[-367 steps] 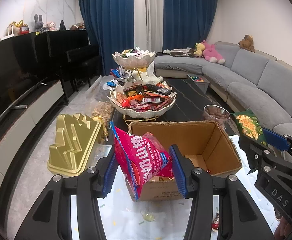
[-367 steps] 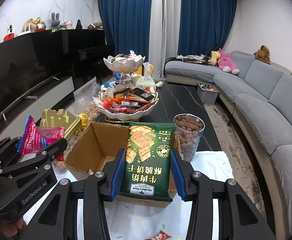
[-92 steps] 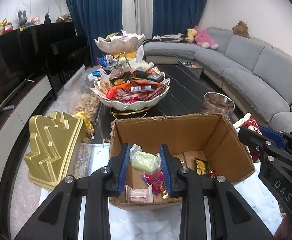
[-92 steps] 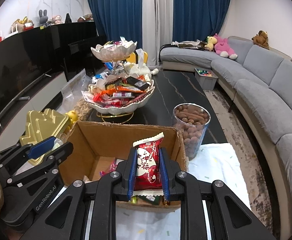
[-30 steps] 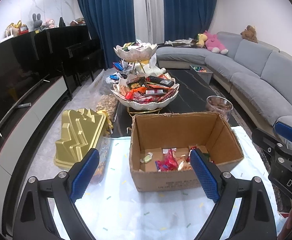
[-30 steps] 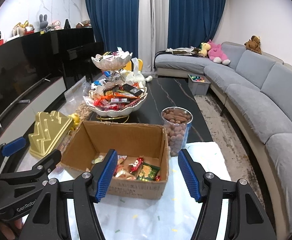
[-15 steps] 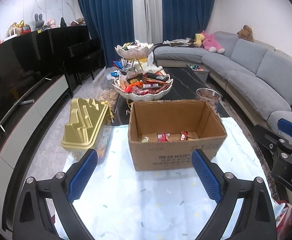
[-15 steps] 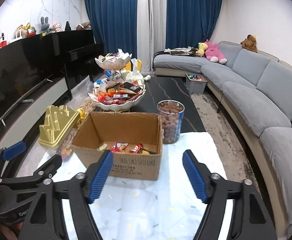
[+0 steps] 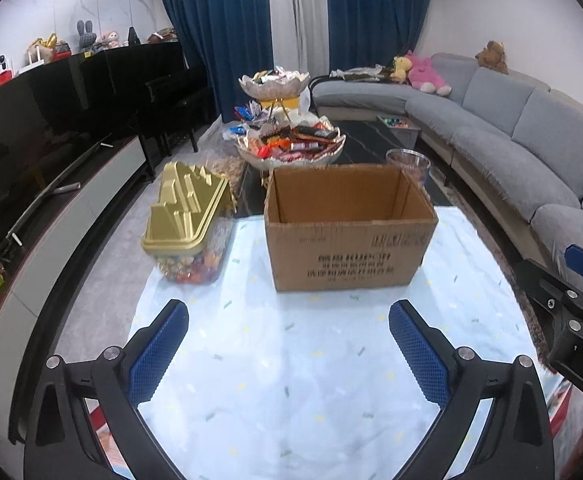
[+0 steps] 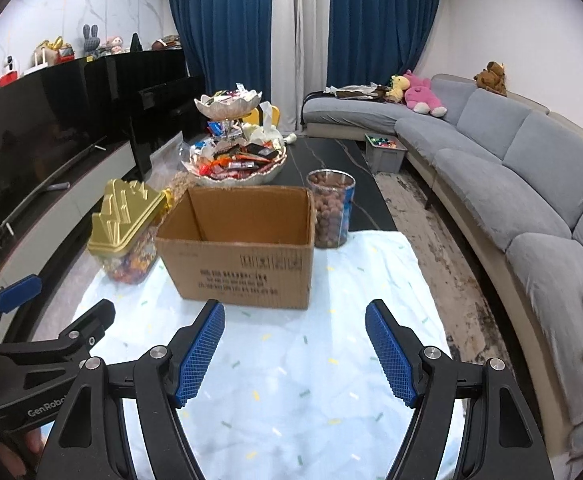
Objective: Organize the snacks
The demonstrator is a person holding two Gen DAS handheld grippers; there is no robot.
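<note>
Your left gripper (image 9: 289, 334) has its jaws spread wide, having just been opening, with nothing between them but the pale blue cloth on the table (image 9: 291, 380). Your right gripper (image 10: 295, 340) is also open and empty; its jaws widened a moment ago. The cardboard box (image 9: 349, 226) stands ahead of both, well apart from the blue pads (image 9: 159, 350), upright with its top open. From the left wrist view it sits ahead, a little to the right; from the right wrist view it sits ahead and slightly left.

You cannot see the snacks inside the box from either view: its near wall hides the bottom, and only bare inner walls show. The print on its front is too blurred to read. Left of the box stands a clear container with a gold lid (image 9: 185, 210), holding colourful sweets. Behind the box the two-tier snack bowl (image 10: 235, 166) is heaped with wrappers, its stand partly hidden by the box. The clear jar of brown round snacks (image 10: 331, 208) stands just beside the box's far right corner, mostly hidden in the left view. Each view catches only part of the other gripper at its edge.
</note>
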